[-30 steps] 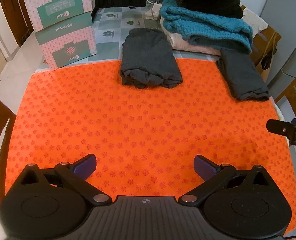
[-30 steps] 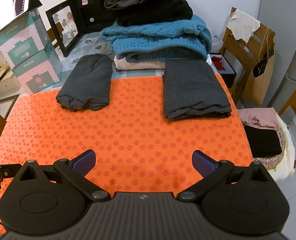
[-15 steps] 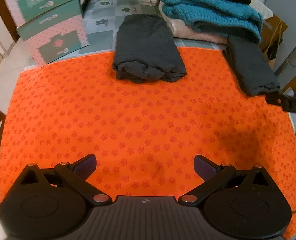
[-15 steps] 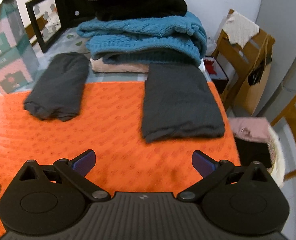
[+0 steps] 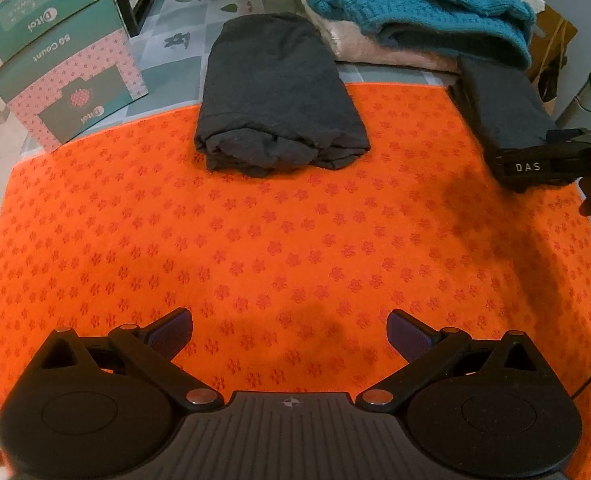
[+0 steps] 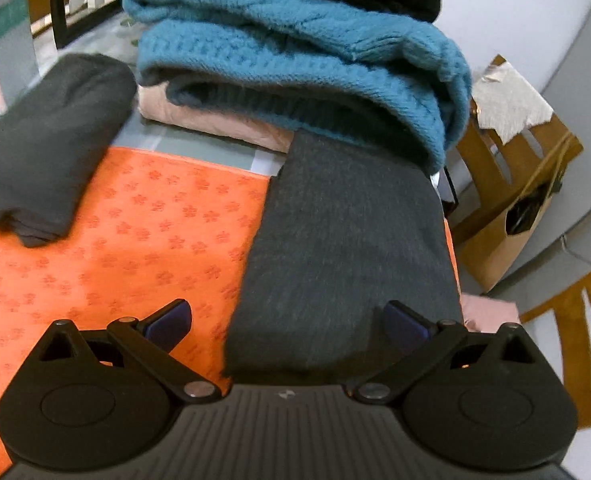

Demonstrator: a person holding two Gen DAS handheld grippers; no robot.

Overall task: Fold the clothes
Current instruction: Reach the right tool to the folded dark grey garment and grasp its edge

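Right tongs point(image 6: 285, 326): you hold them wide, straddling the grey fold's point(image 6: 347, 248) near end at the bench's right edge.
Left tongs point(image 5: 289, 330): wide over the orange mat point(image 5: 255, 248).

Your right gripper point(image 6: 287, 326) hangs with its jaws spread wide over the near end of the flat folded grey garment point(image 6: 347, 248), one fingertip point(image 6: 167, 322) above the orange mat point(image 6: 143, 232) and the other above the cloth. You have that garment running away from you until its far end touches the teal knitted sweater point(image 6: 295, 60), which lies on a pale pink garment point(image 6: 211, 120) under dark clothes. To your left, a rolled dark grey bundle point(image 6: 47, 140) lies partly on the mat, well apart from the flat one.
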